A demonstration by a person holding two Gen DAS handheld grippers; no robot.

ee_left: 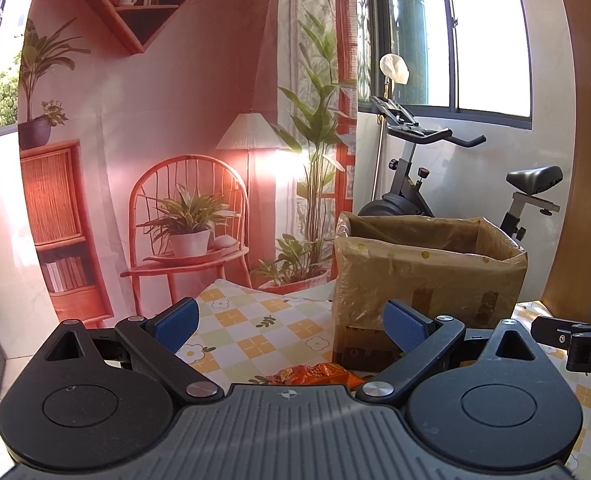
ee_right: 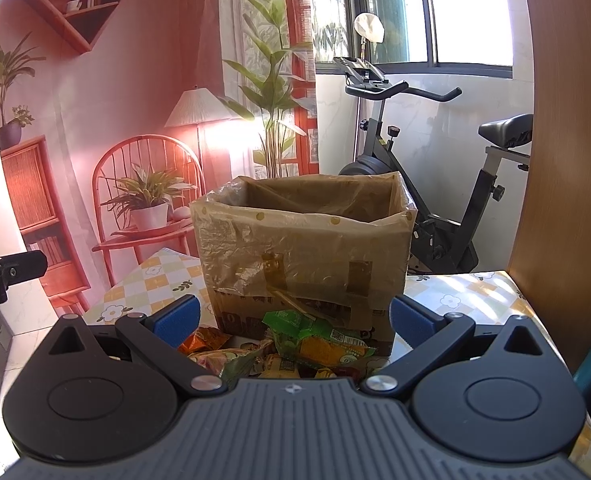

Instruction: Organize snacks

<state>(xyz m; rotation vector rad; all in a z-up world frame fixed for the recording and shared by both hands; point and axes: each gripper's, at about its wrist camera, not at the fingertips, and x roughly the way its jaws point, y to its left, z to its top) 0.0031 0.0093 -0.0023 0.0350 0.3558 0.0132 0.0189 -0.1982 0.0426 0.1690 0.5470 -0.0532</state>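
A cardboard box (ee_right: 303, 248) lined with a brownish plastic bag stands open-topped on the table; the left wrist view has the same box (ee_left: 427, 276) to the right of centre. Several snack packets (ee_right: 295, 344), green, orange and yellow, lie heaped in front of it. An orange packet (ee_left: 315, 374) shows just past my left gripper's body. My right gripper (ee_right: 293, 318) stands open above the heap with nothing between its blue pads. Wide open as well, my left gripper (ee_left: 289, 326) holds nothing and hovers left of the box.
The table wears a yellow-and-white checked cloth with flowers (ee_left: 255, 332). Behind it hangs a printed backdrop of a pink room (ee_left: 155, 140). An exercise bike (ee_right: 435, 184) stands by the window. A wooden panel (ee_right: 567, 160) rises at the right edge of the table.
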